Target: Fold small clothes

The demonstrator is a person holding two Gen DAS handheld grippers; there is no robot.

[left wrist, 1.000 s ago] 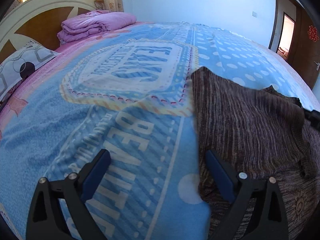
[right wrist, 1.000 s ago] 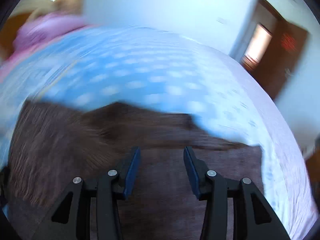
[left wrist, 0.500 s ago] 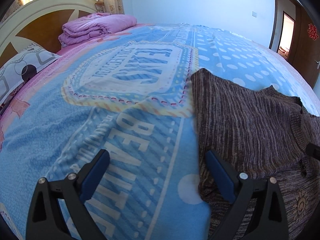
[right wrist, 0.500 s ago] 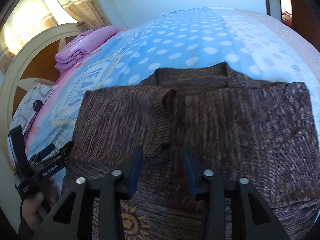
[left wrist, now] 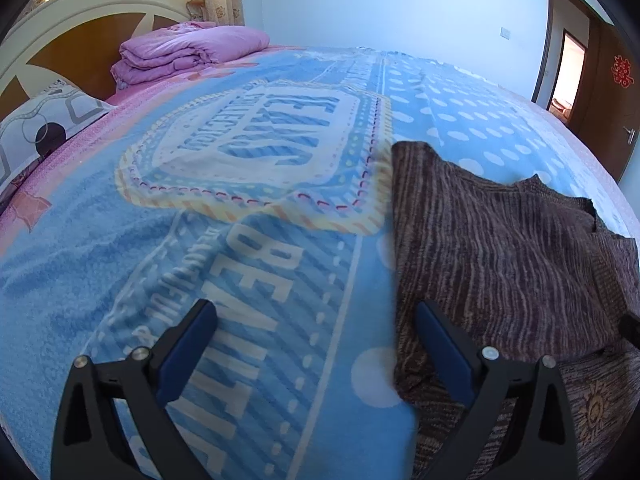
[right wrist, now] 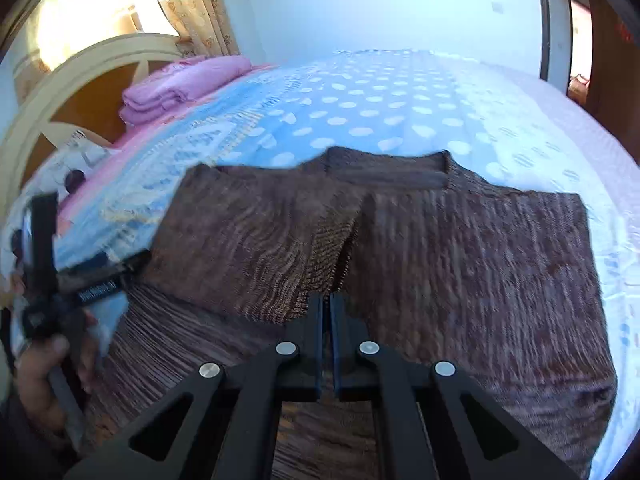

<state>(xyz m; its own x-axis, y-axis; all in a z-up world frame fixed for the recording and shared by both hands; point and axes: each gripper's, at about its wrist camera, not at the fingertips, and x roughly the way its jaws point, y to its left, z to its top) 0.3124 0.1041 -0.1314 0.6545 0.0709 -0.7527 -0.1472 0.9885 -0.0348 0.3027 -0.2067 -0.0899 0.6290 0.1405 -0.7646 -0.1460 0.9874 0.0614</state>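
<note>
Your right claw (right wrist: 328, 300) has gone from parted jaws half a second ago to jaws pressed together, and it now sits lower against the brown knit sweater (right wrist: 440, 264), right where the two folded-in side panels meet at the middle. Whether fabric is pinched between the blue pads or they merely closed above it, the right wrist view does not show clearly; my guess is a thin bite of the seam edge. Your left claw (left wrist: 316, 344) has barely shifted: it hangs wide open over the blue blanket (left wrist: 224, 240), its right finger just over the sweater's left edge (left wrist: 404, 320), holding nothing.

The sweater lies flat on the bed, neckline away from you, both sides folded toward the centre, hem nearest you.

For the next fold, likely bringing the hem end up to the collar (right wrist: 388, 172), confirm that the right claw has both layers, not just the top panel, or the inner fold will slip open. Bring the left claw in to take the left corner at matching depth, then lift both together, low and level, so the panels stay stacked. The knit looks soft and stretchy; pull gently.
</note>
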